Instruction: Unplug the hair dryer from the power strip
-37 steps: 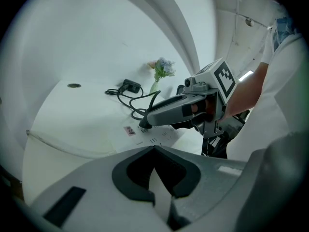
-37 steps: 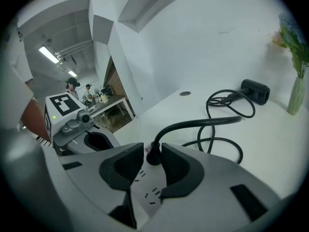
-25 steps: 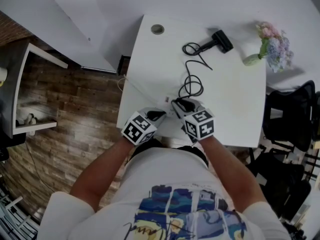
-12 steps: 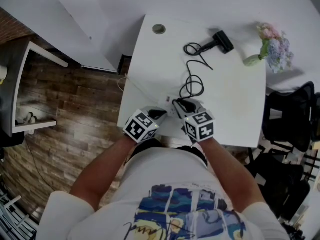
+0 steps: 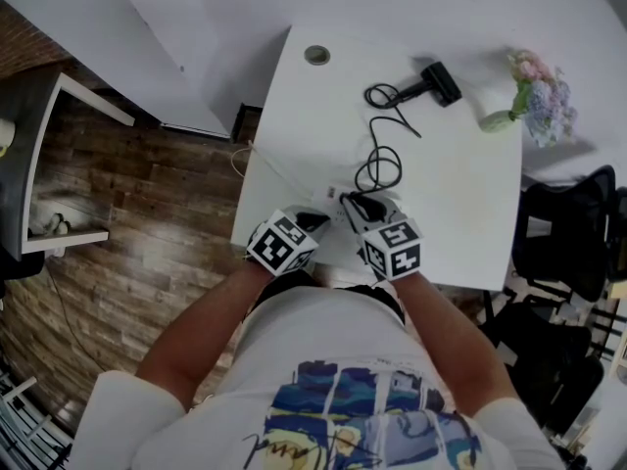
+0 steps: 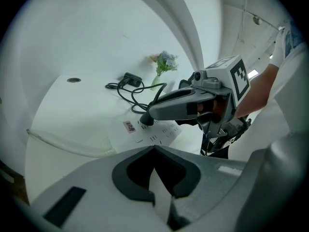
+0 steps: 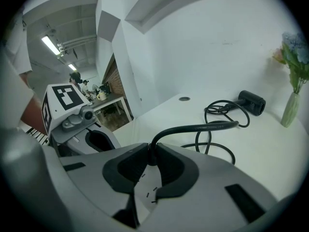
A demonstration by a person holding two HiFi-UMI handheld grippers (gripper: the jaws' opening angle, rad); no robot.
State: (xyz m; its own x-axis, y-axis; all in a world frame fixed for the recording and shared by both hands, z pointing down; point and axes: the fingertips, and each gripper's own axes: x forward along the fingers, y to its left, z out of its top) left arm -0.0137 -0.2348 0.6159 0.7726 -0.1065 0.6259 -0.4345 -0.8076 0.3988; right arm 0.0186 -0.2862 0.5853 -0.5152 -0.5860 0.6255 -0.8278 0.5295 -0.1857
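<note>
Closing on the stiff plug (image 6: pixel 146 121), likely a surer hold than its limp cord (image 7: pixel 203 127), the right gripper (image 7: pixel 150 153) works while the left gripper (image 6: pixel 154 148) clamps the light power strip (image 6: pixel 157 132).

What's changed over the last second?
The right gripper is closing its jaws on the plug, which sits pinched between them. The left gripper, strip, cord and dryer stayed put.

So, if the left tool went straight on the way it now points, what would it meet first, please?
Most likely the white power strip, lying on the table just ahead of its tip; it may already be touching.
</note>
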